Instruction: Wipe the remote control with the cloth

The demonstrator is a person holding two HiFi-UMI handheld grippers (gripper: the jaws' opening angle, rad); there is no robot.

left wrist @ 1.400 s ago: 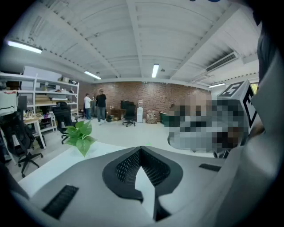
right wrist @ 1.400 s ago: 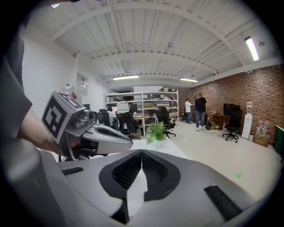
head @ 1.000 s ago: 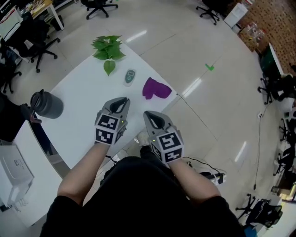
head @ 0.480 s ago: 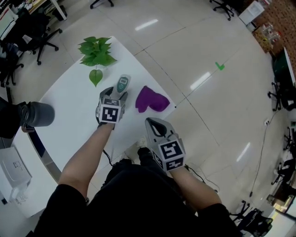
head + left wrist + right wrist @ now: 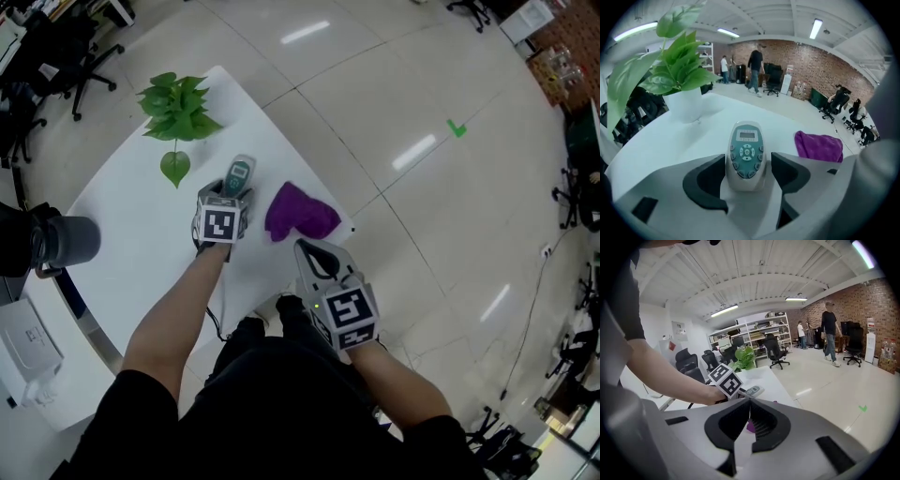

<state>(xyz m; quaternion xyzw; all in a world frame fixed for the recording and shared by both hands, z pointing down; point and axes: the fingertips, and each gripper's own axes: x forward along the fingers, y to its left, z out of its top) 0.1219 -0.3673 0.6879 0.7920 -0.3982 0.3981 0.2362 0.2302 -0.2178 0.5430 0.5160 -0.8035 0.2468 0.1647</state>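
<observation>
Left gripper (image 5: pixel 749 172), newly open, astride oval remote (image 5: pixel 746 152)

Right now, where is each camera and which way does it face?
Head view: on the head, steeply down at the white table; both forearms show.
Left gripper view: on the left hand-held gripper, facing the remote control between its jaws, which have just been opening.
Right gripper view: on the right hand-held gripper, jaws shut, facing the left forearm.
All three share the remote control.
</observation>
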